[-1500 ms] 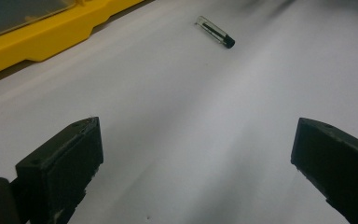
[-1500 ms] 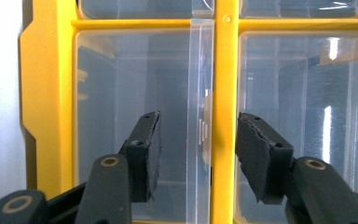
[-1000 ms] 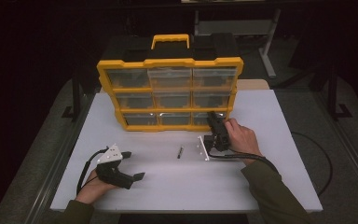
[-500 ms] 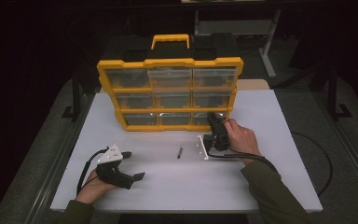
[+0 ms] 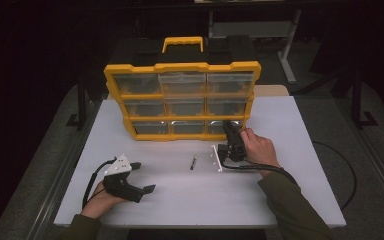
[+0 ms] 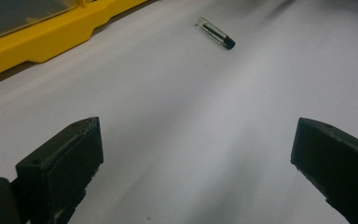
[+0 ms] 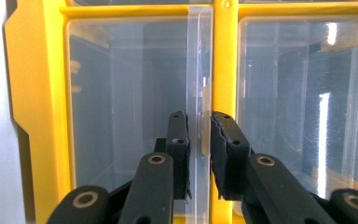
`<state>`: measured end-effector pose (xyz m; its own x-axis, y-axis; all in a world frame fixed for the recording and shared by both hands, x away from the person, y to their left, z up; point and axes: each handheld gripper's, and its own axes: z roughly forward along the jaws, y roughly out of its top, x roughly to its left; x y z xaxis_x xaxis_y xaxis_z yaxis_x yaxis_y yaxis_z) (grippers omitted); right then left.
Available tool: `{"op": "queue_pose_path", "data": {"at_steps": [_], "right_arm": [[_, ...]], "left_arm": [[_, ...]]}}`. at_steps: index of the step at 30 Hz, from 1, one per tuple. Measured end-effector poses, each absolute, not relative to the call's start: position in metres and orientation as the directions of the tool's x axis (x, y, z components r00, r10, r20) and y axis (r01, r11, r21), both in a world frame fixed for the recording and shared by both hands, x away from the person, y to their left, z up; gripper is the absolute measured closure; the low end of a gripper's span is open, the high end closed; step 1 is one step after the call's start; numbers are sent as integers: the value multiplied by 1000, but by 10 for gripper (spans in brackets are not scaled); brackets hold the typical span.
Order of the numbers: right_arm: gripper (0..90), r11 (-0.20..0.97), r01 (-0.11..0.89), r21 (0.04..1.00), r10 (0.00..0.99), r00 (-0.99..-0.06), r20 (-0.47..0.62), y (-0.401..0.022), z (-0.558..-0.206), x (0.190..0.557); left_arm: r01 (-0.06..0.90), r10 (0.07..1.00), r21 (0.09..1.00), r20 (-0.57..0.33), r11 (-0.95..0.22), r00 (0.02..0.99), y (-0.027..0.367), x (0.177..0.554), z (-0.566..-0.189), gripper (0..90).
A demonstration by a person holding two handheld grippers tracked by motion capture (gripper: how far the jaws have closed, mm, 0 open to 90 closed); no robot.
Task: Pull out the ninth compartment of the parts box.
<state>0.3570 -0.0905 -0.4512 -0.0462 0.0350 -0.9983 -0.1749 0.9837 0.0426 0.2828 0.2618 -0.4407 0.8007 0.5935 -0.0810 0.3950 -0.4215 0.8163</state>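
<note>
I am pinching the clear plastic pull tab [image 7: 199,112] of the bottom-right drawer [image 5: 226,127] in the yellow 9-drawer organiser case [image 5: 182,67] with my right hand-held gripper [image 7: 199,122], whose jaws have just been closing on it. The drawer is sitting flush, so I judge the grasp done and the pull left. My left hand-held gripper [image 6: 193,163] is resting spread on the white counter [image 5: 280,200], the small capped glass vial [image 6: 216,33] lying ahead of it.

The yellow organizer [image 6: 51,32] is cut off by the left gripper view's edge, its drawer contents too blurred to tell.
</note>
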Motion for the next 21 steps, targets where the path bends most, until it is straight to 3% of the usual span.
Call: {"op": "queue_pose_path", "data": {"at_steps": [21], "right_arm": [[776,986,-163,17,10,-44,-999,-89,-450,351]], "left_arm": [[396,594,819,-85,-416,800,262,282,-440,18]]}}
